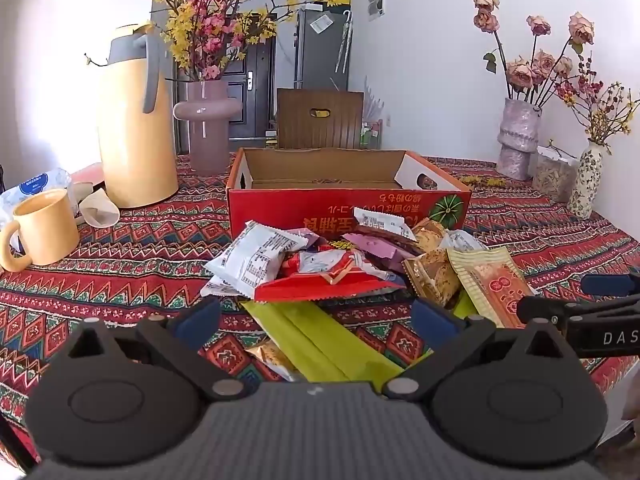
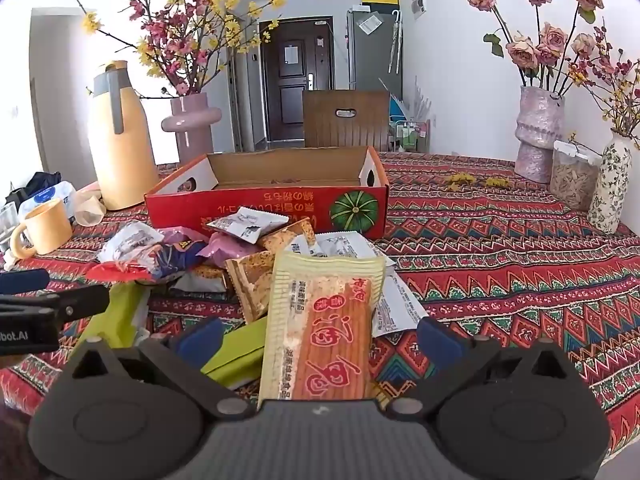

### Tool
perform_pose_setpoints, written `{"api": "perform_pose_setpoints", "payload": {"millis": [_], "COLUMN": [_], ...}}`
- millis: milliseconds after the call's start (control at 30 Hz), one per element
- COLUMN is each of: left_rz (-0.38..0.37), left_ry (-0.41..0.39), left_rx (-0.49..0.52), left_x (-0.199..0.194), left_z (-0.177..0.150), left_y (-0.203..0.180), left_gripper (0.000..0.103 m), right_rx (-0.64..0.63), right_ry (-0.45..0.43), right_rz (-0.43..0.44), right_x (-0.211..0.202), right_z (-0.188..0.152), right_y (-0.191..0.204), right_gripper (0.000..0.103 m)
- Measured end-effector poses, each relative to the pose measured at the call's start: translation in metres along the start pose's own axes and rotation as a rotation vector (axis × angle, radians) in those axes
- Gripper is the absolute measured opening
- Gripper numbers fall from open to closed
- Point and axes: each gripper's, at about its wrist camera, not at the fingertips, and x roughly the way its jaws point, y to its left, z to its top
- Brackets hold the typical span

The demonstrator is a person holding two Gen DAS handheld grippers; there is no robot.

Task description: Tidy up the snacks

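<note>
Box interior is staying mostly hidden: the near wall of the red cardboard box [image 1: 344, 210] is blocking the floor, so whether it is holding anything cannot be told. Printing on that wall is reading upside down. The snack pile [image 1: 348, 264] is overlapping heavily, packets are covering packets, so an exact count is not possible (roughly a dozen wrappers are showing). It is lying on the patterned tablecloth [image 1: 132, 264], just in front of the box and touching its near wall.

Left gripper [image 1: 318, 320] is hovering above the near edge of the pile with fingers spread wide, nothing between the pads; a green packet [image 1: 320, 340] is lying beneath the gap. Right gripper [image 2: 320, 340] is likewise standing fully open; a long cream-and-orange packet [image 2: 324, 320] is lying between its blue fingers, not pinched. Each gripper is cut off at the edge of the other's view.

Counts: one box, one yellow thermos jug [image 1: 134, 120], one yellow mug [image 1: 44, 232], four vases with flowers, counting the mauve vase [image 1: 208, 120], the textured pink vase [image 2: 538, 136], the floral-print vase [image 2: 610, 184] and nothing more certain (actually three). One clear jar [image 2: 574, 176], contents hard to make out.
</note>
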Motion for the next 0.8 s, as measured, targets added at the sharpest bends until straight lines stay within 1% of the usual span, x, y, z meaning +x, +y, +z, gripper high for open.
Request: {"api": "perform_pose_setpoints", "payload": {"millis": [800], "left_rz": [0.0], "left_ry": [0.0], "left_rx": [-0.009], "left_x": [-0.0005], "left_z": [0.0002], "left_y": [-0.0002], "left_gripper": [0.103], "right_rx": [-0.001], "right_ry": [0.009], "right_rz": [-0.002], "right_x": [0.0018], "right_z": [-0.0018], "right_y": [0.0007], "right_gripper": [0.103]}}
